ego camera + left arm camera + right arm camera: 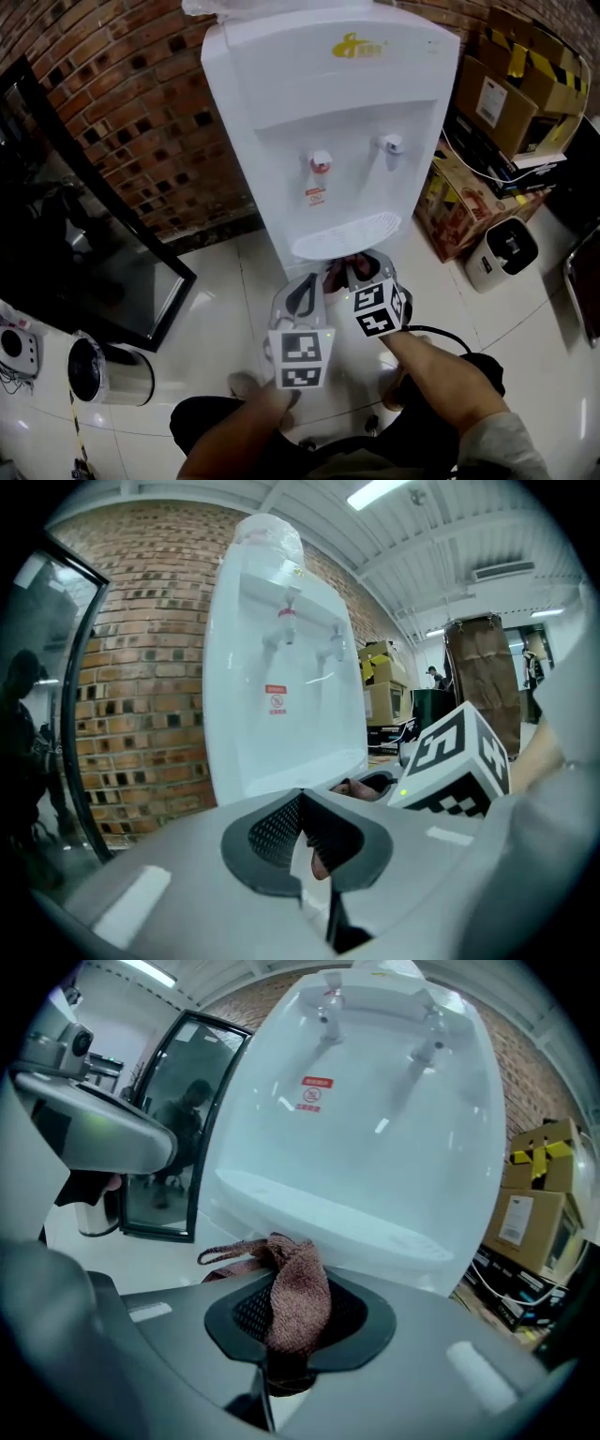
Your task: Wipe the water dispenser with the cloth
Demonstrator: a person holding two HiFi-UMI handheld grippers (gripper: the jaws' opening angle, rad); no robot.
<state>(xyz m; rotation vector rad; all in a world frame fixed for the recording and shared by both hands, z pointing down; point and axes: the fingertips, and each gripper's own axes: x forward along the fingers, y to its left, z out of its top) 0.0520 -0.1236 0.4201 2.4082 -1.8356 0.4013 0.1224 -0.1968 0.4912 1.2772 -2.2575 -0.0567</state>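
The white water dispenser [328,122] stands against the brick wall, with two taps above a drip tray [347,234]. My right gripper [364,269] is low in front of the tray, shut on a brownish-pink cloth [298,1293] that bunches up out of its jaws; the cloth [343,272] hangs just below the tray's edge. My left gripper [304,289] is close beside it on the left, its pads [319,827] meeting at the tips with nothing held. In the left gripper view the dispenser [281,667] rises ahead, and the right gripper's marker cube [459,761] sits to the right.
Cardboard boxes [487,103] are stacked right of the dispenser, with a small white appliance [502,253] on the floor before them. A dark glass door [84,253] stands at left, and a silver cylinder [108,370] lies on the glossy floor.
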